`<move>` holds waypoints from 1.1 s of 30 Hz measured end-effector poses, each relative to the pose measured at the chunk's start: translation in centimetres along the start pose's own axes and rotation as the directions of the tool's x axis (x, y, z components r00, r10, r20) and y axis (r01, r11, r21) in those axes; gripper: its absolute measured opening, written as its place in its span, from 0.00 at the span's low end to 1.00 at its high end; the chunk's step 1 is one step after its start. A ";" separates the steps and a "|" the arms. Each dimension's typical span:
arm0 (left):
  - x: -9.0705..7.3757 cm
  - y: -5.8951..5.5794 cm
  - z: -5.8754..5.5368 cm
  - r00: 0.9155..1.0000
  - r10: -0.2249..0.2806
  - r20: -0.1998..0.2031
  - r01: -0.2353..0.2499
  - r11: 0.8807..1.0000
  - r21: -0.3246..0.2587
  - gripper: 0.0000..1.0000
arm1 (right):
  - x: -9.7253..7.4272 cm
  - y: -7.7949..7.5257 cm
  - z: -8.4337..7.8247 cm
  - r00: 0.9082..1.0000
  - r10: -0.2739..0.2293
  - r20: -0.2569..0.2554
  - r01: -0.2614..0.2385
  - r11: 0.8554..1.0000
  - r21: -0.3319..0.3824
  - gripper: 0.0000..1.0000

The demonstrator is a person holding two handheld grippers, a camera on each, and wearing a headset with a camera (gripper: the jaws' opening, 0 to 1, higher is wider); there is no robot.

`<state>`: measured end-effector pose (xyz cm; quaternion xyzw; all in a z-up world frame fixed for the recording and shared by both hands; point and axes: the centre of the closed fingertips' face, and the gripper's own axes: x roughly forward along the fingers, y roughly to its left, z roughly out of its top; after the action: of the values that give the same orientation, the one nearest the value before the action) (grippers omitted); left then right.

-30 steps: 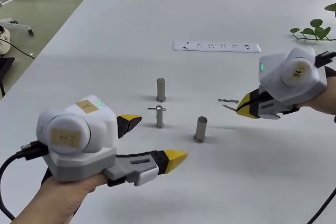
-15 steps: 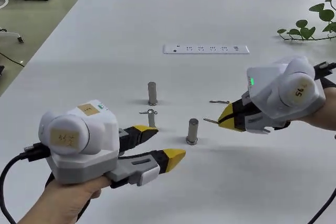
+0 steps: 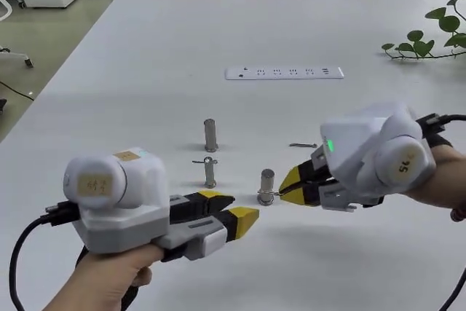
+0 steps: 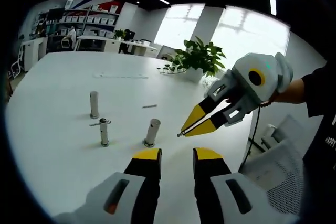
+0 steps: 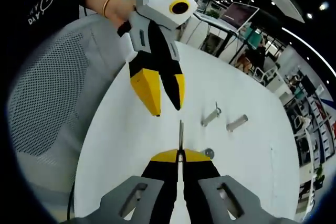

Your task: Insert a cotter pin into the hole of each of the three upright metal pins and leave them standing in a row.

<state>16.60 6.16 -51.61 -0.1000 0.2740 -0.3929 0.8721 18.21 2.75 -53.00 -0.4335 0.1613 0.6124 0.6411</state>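
Note:
Three upright metal pins stand on the white table: the back pin (image 3: 210, 135), the middle pin (image 3: 210, 172) with a cotter pin through its top, and the near pin (image 3: 267, 186). My right gripper (image 3: 290, 189) is shut on a cotter pin (image 5: 180, 132), whose tip sits right beside the near pin's lower part. A loose cotter pin (image 3: 302, 145) lies on the table behind it. My left gripper (image 3: 224, 210) hovers open with nothing between its fingers, just left of the near pin (image 4: 152, 132). The right gripper (image 4: 206, 121) points in from the right of that view.
A white power strip (image 3: 282, 73) lies farther back on the table (image 3: 145, 56). A leafy plant (image 3: 426, 34) reaches over the back right edge. A cable trails from each gripper. Office furniture stands beyond the table.
My right gripper has come left and down with the cotter pin, from beside the loose pin to the near metal pin. The left gripper's jaws have narrowed.

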 end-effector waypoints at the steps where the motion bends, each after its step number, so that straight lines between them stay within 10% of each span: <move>1: 0.1 0.0 -0.1 1.000 -0.003 -0.003 0.003 1.000 -0.016 0.20 | 0.1 0.1 0.4 1.000 0.000 0.009 0.000 1.000 -0.010 0.00; 19: 0.1 -0.6 0.3 0.998 -0.046 0.049 0.053 0.985 -0.162 0.05 | 0.8 1.3 3.2 0.998 0.020 0.053 -0.017 0.998 -0.060 0.00; 33: 0.0 -0.3 0.1 0.998 -0.038 0.046 0.045 0.985 -0.165 0.00 | 0.9 1.5 3.6 0.998 0.019 0.066 -0.015 0.998 -0.063 0.00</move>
<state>16.48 5.97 -51.47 -0.1864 0.2850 -0.3844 0.8581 15.81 5.80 -52.15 -0.4315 0.1244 0.6366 0.6269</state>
